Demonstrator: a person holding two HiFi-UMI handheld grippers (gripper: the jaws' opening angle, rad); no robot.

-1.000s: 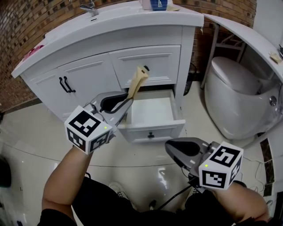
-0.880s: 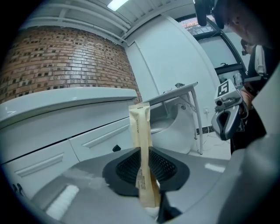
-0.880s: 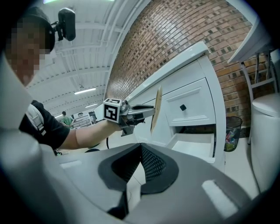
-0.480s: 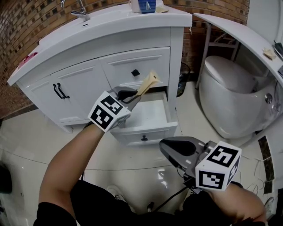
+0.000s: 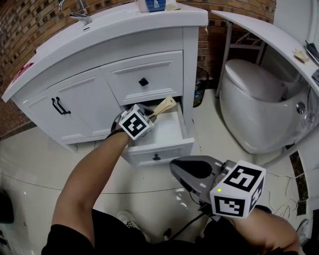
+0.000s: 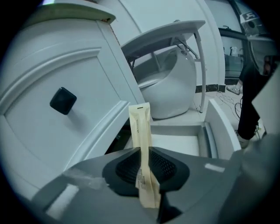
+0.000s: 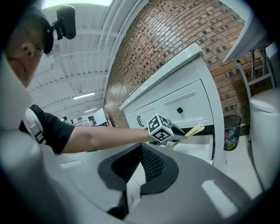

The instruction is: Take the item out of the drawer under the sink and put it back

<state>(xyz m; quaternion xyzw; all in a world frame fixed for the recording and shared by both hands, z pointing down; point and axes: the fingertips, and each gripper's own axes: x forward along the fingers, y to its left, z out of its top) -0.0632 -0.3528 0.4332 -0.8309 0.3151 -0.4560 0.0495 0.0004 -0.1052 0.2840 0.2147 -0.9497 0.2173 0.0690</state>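
The left gripper [image 6: 144,151], jaws narrowed, pinches the lower end of a long cream paper packet [image 6: 140,124] that slants up over the open white drawer [image 5: 185,130] under the sink, while the right gripper [image 7: 141,148] is closed and empty, well apart

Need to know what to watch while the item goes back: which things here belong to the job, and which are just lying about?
Job:
- packet, pinched in the left tool
- open drawer

Lying about:
- toilet
- bin
- tap
- box on the counter
- upper drawer, shut
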